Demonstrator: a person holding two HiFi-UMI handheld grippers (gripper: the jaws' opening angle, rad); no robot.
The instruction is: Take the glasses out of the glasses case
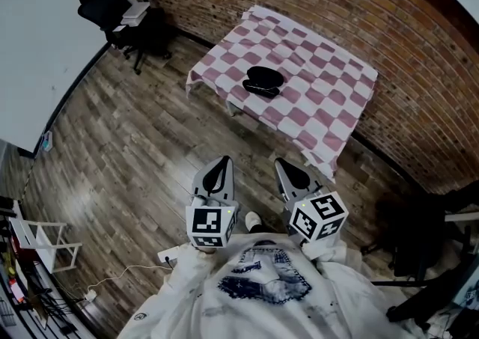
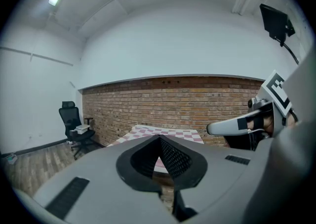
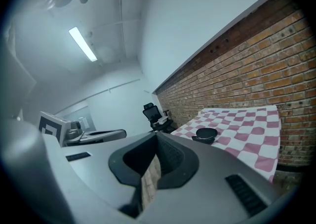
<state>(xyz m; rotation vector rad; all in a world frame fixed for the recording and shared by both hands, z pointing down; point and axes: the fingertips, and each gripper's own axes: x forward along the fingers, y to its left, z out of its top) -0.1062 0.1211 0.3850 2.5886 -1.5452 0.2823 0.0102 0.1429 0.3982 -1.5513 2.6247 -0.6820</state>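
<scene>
The left gripper [image 1: 223, 159] and right gripper [image 1: 282, 163] point forward, both closed.

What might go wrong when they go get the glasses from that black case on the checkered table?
1. The left gripper and right gripper are both shut and empty. If they arrive like that, they might just shove the glasses case along.
2. The checkered cloth hangs loose at the edges, so a tug on the case could drag it, maybe sliding the case off.
</scene>
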